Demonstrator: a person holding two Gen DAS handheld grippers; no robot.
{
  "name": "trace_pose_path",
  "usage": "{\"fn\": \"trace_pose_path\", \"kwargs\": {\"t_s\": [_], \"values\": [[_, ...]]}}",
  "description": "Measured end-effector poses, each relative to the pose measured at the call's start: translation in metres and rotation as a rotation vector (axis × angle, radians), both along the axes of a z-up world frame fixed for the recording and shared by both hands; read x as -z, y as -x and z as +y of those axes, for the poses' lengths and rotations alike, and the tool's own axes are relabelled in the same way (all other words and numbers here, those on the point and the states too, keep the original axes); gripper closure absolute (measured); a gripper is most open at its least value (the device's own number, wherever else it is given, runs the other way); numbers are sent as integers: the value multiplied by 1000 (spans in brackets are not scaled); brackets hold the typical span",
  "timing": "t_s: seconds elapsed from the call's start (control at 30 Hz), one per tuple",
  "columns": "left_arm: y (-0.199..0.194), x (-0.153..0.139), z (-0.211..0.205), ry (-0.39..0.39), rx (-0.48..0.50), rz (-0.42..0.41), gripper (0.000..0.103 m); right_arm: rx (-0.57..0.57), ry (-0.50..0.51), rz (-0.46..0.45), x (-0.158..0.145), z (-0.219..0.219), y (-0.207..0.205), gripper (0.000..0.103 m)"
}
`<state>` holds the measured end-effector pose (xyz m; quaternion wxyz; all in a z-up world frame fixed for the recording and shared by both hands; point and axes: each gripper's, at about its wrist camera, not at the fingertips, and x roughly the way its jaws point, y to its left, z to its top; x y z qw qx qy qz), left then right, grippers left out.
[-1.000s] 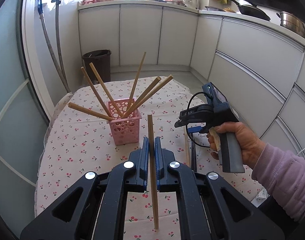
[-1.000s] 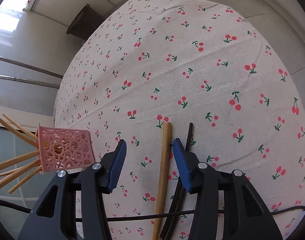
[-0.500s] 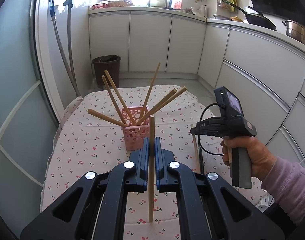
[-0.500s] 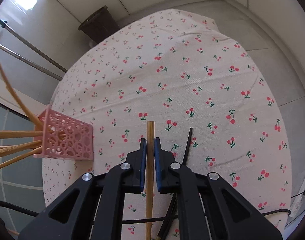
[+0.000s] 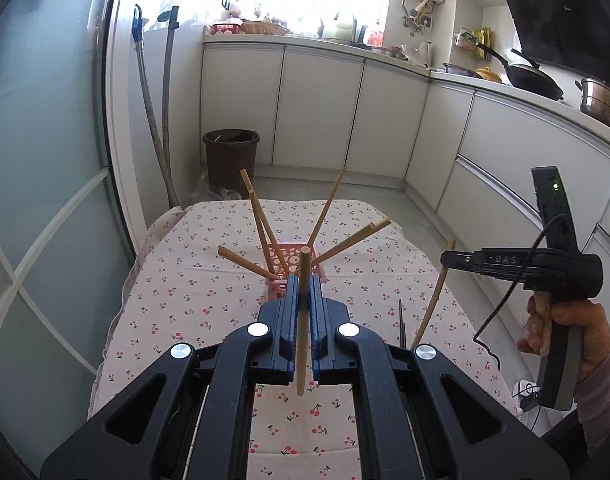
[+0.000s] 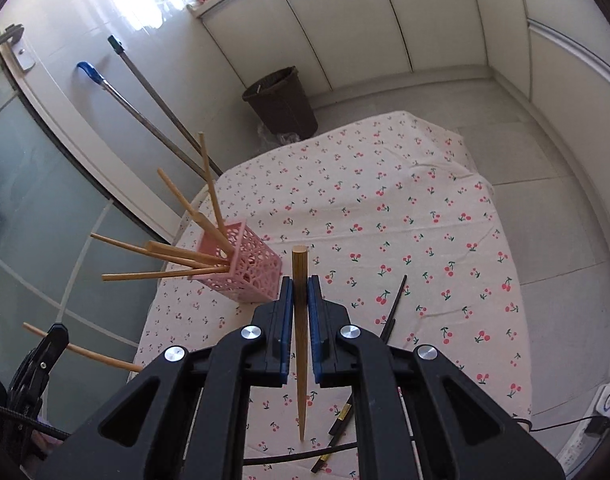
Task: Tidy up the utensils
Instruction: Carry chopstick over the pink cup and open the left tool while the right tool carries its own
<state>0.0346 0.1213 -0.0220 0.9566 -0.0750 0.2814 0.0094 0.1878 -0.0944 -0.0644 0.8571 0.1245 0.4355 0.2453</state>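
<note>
A: Where's the pale wooden chopstick on the left side?

B: Clamped between the blue pads of the left gripper. It stands nearly upright, blunt end above the jaws, thin end hanging below them over the cherry-print tablecloth. It touches nothing but the pads.

A: And the other one?

B: A second tapered wooden chopstick is pinched the same way in the right gripper, flat butt forward, pointed tip hanging back toward the camera. Both grippers are clenched on their sticks, held up above the table.

A: The holder?

B: The pink perforated plastic basket stands on the cloth, just beyond the left gripper's fingertips in the left wrist view; from the right wrist it sits to the left of the jaws, apart from them. Several wooden chopsticks lean out of it, fanned in different directions.

A: Anything else on the cloth?

B: Dark, slender chopsticks lie flat to the right of the right gripper, partly hidden under its body. A brown waste bin stands on the floor beyond the table.
</note>
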Motion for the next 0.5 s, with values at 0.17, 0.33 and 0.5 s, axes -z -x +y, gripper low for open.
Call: {"fn": "trace_pose_path", "kwargs": {"t_s": [0.17,0.33,0.5], "values": [[5,-16,7,35,-22,-37,98,28,-28,-90,-37,-12,11,95],[8,-45,12,57,-43,-110,98,80,-119,-176,-82,-34,14,95],[-6,-78,12,54,-57,-176,98,131,-190,-269,-129,-52,8,95]]}}
